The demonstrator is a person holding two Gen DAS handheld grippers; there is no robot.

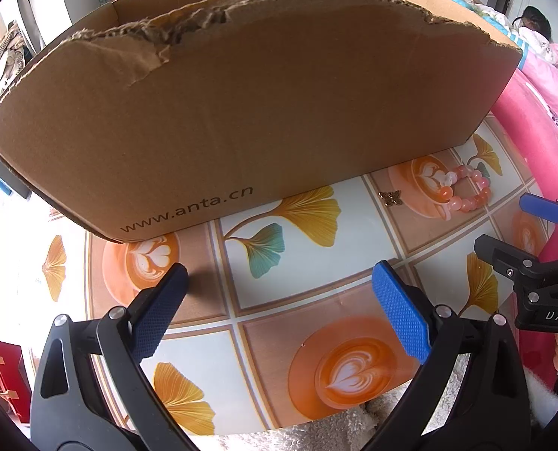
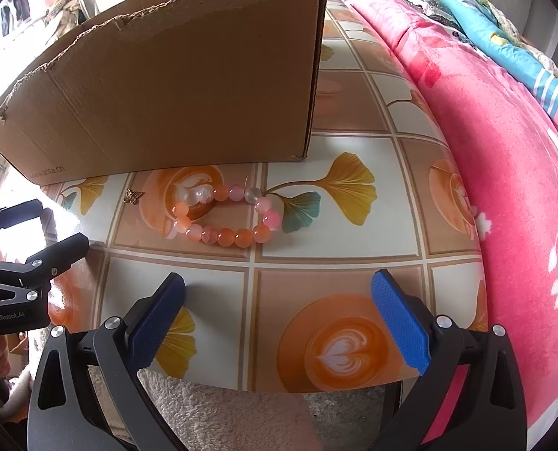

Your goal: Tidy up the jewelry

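Note:
A bracelet of orange and pink beads [image 2: 224, 218] lies on the patterned table, just in front of a brown cardboard box [image 2: 174, 90]. A small bronze butterfly charm [image 2: 133, 195] lies to its left. My right gripper [image 2: 279, 297] is open and empty, a short way in front of the bracelet. My left gripper [image 1: 279, 289] is open and empty, facing the box [image 1: 241, 112]; the bracelet [image 1: 463, 191] and charm [image 1: 390, 197] lie to its far right. The right gripper's side [image 1: 534, 263] shows at the right edge.
The table [image 2: 354, 263] has a glossy cloth with ginkgo leaves and coffee cups. A pink floral blanket [image 2: 504, 150] lies along its right side. The box has a torn top edge. A red bag [image 1: 8, 376] stands at the lower left.

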